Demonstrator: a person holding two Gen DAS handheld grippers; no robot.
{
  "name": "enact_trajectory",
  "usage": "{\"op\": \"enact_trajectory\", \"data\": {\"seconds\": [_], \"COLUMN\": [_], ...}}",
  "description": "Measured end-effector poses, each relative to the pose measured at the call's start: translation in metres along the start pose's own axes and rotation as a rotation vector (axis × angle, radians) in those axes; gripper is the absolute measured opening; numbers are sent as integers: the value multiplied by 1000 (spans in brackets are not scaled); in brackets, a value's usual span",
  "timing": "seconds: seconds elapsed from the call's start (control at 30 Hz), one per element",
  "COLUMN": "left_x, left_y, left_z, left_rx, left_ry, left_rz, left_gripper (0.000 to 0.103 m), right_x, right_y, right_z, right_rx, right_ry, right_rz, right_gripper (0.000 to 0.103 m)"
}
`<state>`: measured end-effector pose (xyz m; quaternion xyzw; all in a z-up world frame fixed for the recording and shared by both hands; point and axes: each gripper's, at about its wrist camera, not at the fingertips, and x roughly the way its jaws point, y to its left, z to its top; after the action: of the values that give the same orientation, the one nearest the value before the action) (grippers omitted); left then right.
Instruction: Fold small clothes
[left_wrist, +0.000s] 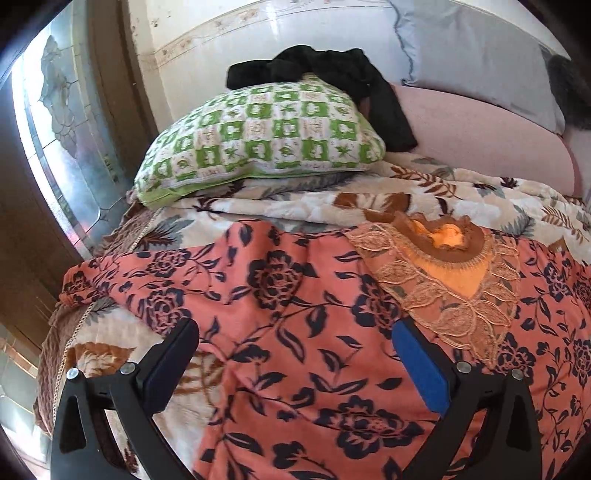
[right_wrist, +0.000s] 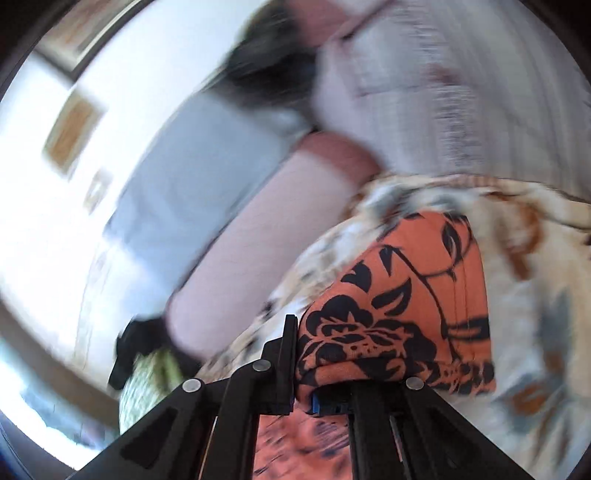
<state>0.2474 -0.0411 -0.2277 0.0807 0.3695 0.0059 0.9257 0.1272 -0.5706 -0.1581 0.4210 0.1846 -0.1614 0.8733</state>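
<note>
While my right gripper (right_wrist: 306, 365) pinches a fold of the orange dress (left_wrist: 295, 314), it may slip free.

The dress lies spread across the bed's blanket (left_wrist: 424, 192), near the front edge; my left gripper (left_wrist: 295, 354) hangs wide above it, holding nothing. I count one dress, one green pillow (left_wrist: 258, 136), one black garment (left_wrist: 332, 70), two grippers.

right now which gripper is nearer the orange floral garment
Right. The right gripper is shut on a bunched fold of the orange floral garment, already touching it. The left gripper hangs open just above the spread cloth, pads not on it.
</note>
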Motion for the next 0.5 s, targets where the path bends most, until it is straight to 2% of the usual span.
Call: {"op": "enact_trajectory", "data": {"seconds": [0.07, 0.17, 0.3, 0.33, 0.37, 0.4, 0.43, 0.47, 0.5], "left_x": [3, 8, 15, 16, 18, 20, 21, 23, 25], "left_y": [23, 56, 98, 108, 118, 128, 137, 145, 152], "left_z": [3, 6, 9, 9, 9, 10, 9, 10, 9], "left_rx": [-40, -82, -162, -185, -213, -241, -271, -302, -337], "left_ry": [-3, -10, -8, -1, 10, 21, 35, 48, 59], "left_rz": [39, 108, 185, 192, 191, 187, 185, 182, 174], "left_gripper": [103, 103, 103, 103, 103, 103, 103, 103, 103], "right_x": [19, 63, 127, 145, 158, 163, 168, 165, 153], "right_y": [60, 136, 202, 211, 216, 215, 215, 221, 231], "right_z": [-37, -114, -240, -270, -301, -336, -365, -382, -391], "right_rx": [-105, -212, -319, -331, -353, -390, -419, -459, -532], "right_ry": [86, 248, 438, 504, 577, 663, 744, 748, 688], "right_rz": [47, 97, 76, 71, 60, 39, 37, 47, 49], "right_gripper": [6, 6, 11, 24, 41, 79, 83, 83, 83]}}
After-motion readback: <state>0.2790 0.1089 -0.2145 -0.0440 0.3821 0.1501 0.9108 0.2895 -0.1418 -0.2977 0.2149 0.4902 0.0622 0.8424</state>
